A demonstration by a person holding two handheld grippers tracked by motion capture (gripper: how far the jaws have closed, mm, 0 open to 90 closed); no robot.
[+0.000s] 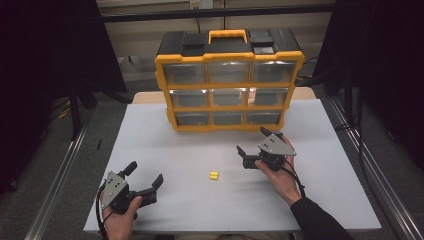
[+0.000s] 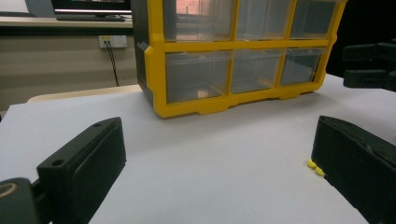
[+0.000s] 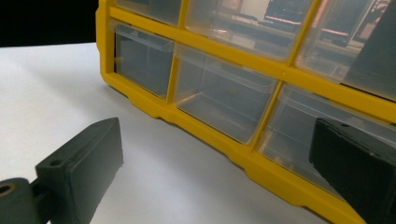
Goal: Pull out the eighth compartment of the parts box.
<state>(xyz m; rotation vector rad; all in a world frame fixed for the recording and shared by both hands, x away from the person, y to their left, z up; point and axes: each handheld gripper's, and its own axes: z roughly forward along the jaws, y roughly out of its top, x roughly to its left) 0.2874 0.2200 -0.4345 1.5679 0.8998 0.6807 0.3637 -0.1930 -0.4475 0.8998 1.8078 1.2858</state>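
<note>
While both grippers' jaws gape, the yellow piece [image 1: 213, 175] lies between; organizer [image 1: 228, 82] apparently unlabelled.

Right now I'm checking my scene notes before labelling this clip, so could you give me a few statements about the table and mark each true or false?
1. The left gripper is open and holds nothing. True.
2. The small yellow piece lies inside a drawer. False: it lies on the bare white table, between the two grippers.
3. The yellow organiser has three rows of three clear drawers. True.
4. The right gripper is shut on the yellow piece. False: its jaws stand apart and empty, near the organiser's bottom row.
5. A bottom-row drawer is pulled out. False: all drawers sit flush with the frame.
</note>
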